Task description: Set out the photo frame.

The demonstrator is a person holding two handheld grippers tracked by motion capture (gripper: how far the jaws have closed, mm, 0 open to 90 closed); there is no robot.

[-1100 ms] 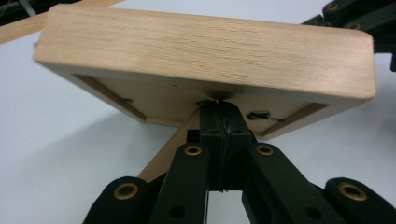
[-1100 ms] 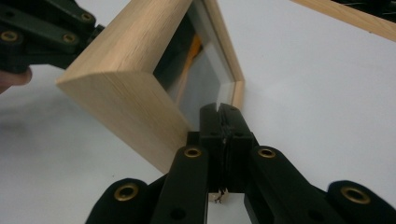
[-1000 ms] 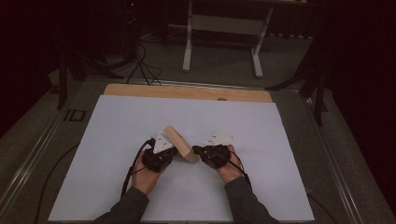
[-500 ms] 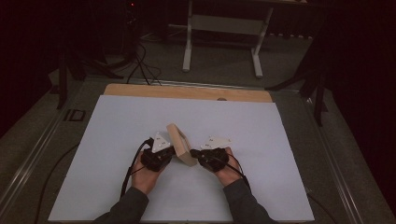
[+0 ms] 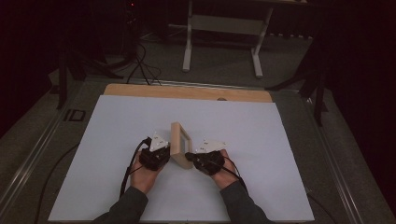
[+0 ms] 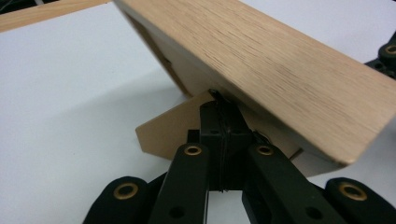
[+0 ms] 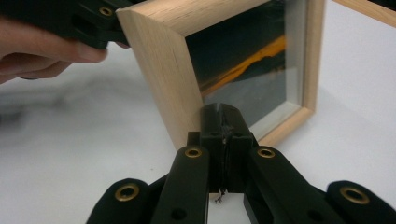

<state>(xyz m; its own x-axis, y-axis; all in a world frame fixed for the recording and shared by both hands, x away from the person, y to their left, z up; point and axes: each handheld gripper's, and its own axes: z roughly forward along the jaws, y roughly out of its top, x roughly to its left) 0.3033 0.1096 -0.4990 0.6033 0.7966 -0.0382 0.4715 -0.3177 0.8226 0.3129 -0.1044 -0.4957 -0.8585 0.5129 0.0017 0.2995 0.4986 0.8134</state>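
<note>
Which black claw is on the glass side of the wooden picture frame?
The right claw: its closed tips point at the glazed front of the light wooden picture frame. The left claw is at the back, by the brown prop.

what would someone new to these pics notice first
First, the pale wooden picture frame standing on edge in the middle of the white table sheet, its glass front turned toward the right side. Next, the black left tongs and right tongs flanking it, both shut with their tips against it: the left at its back by the fold-out stand, the right at its front lower rim.
</note>
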